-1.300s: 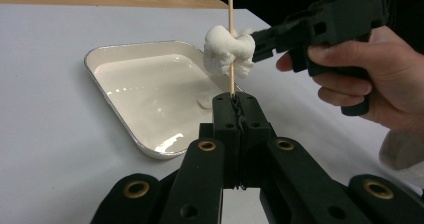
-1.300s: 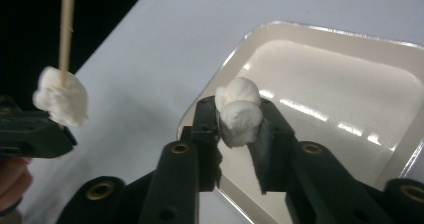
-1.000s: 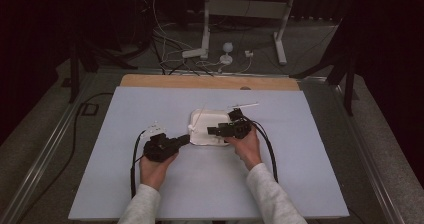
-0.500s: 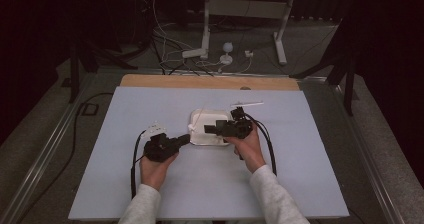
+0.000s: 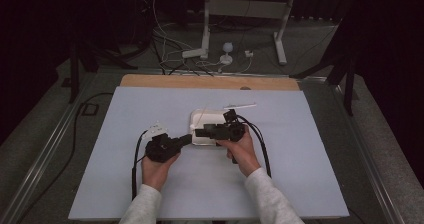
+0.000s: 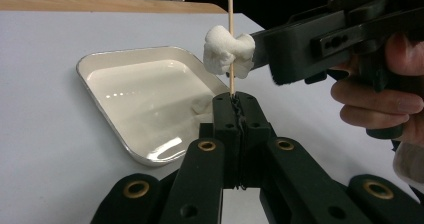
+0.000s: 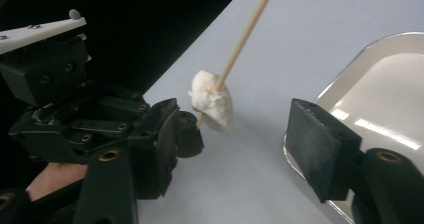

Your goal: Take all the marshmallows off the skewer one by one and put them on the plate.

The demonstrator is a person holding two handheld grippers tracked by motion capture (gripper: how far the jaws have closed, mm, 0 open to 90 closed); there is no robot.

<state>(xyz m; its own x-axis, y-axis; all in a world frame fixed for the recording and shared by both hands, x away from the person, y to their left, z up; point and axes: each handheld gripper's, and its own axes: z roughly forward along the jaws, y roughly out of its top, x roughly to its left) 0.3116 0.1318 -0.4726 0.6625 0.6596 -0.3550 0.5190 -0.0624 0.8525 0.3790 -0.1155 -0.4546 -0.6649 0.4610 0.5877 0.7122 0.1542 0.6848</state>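
My left gripper (image 6: pixel 235 101) is shut on the lower end of a thin wooden skewer (image 6: pixel 230 14), which stands upright. A white marshmallow (image 6: pixel 227 51) is threaded on it just above the jaws. My right gripper (image 7: pixel 240 144) is open and its jaws have just been closing; the marshmallow (image 7: pixel 212 104) hangs ahead of and between them, with no pad pressing on it. From the left gripper view, one right jaw lies against the marshmallow's side. In the high view both the left gripper (image 5: pixel 189 139) and the right gripper (image 5: pixel 197 132) meet at the near edge of the white tray (image 5: pixel 220 113).
The shallow white tray (image 6: pixel 100 104) holds a small white piece (image 6: pixel 200 104) near its front corner. A loose stick (image 5: pixel 240 105) lies on the pale table behind the tray. A wooden board edge (image 5: pixel 210 81) runs along the table's far side.
My right gripper has shifted a little left, toward the left gripper and the skewer. The left hand has stayed put.
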